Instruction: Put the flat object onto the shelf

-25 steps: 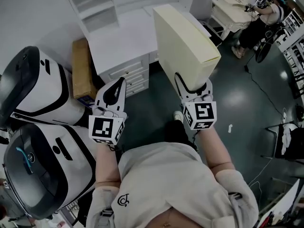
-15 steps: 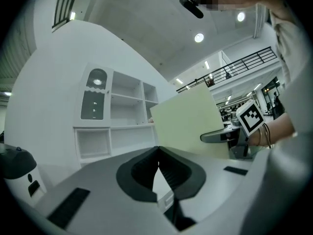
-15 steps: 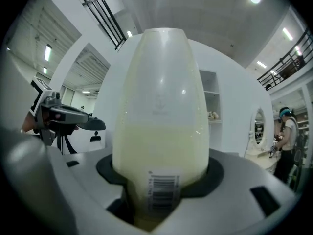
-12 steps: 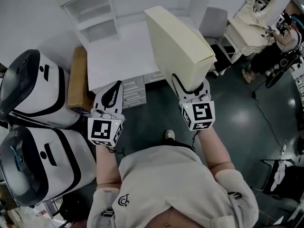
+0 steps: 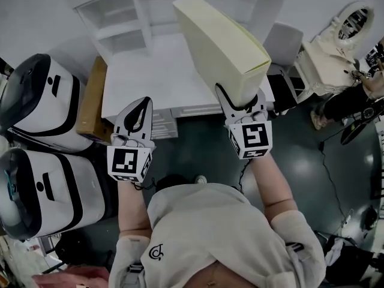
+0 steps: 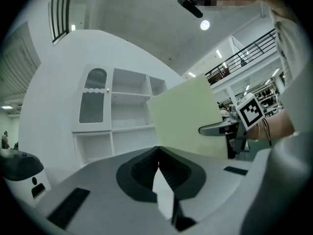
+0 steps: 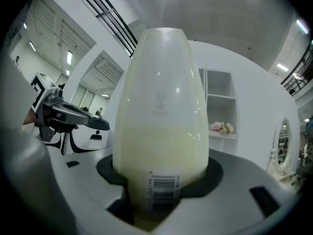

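Left gripper (image 5: 144, 104) has its jaws pressed together with nothing between them. It points level at the white desk (image 5: 150, 77). A second ago its tips hung over the dark floor short of the drawers; now they lie over the desk's front edge in the head view.

Left of it stand two black-and-white machines (image 5: 36, 101), which have slid toward the picture's left edge. A brown carton (image 5: 90, 98) sits just beside the desk's left side.

Behind the desk, the white shelf (image 5: 117, 23) with its open compartments shows more fully than it did and sits nearer the middle of the view.

The cream box (image 5: 219, 38) is in the air, stood on edge with its length pointing away from the person. Its near end is clamped between the jaws of the right gripper (image 5: 242, 99), and the right gripper view shows a barcode label (image 7: 164, 187) just above the grip. A second ago the far end lay over the back of the desk; now it overlaps the shelf's lower compartments, though the box rests on nothing.

Right of the box are a grey chair (image 5: 282, 41) and a vanity (image 5: 345, 26) with an oval mirror, which shows more fully than before.
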Available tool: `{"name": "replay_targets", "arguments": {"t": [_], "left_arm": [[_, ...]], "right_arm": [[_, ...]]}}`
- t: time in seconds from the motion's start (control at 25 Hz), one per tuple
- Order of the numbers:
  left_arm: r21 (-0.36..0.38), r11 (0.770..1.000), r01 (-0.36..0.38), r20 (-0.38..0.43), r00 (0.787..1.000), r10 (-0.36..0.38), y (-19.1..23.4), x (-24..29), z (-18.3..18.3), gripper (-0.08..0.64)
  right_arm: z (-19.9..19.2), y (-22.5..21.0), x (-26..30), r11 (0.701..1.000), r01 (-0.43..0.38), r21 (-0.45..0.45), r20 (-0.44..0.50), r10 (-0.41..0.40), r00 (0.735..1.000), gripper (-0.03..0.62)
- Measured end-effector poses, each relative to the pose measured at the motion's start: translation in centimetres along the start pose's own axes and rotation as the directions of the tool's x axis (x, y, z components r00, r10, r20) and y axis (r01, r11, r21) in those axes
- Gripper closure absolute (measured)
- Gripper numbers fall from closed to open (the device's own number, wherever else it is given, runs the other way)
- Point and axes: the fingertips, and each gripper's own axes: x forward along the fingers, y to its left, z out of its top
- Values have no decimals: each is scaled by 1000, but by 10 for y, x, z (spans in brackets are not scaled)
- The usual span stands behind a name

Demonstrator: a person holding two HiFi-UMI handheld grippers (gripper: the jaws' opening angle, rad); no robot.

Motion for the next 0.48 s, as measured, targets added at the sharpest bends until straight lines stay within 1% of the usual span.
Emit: {"name": "replay_targets", "arguments": {"t": [0.12, 0.24, 0.36, 0.48], "left_arm": [[5, 1000, -21, -6, 1000, 21, 3, 13, 1, 546], [12, 1000, -28, -2, 1000, 28, 12, 27, 2, 546], [14, 999, -31, 9, 999, 31, 27, 46, 5, 546], [17, 999, -29, 33, 999, 28, 45, 66, 11, 546]], "right_arm": [[4, -14, 23, 1000, -12, -25, 10, 12, 1000, 328], [13, -25, 51, 997, -12, -76, 24, 14, 1000, 328], [27, -35, 82, 987, -4, -159, 28, 8, 1000, 328], [41, -44, 114, 967, 15, -255, 29, -8, 1000, 325]]}}
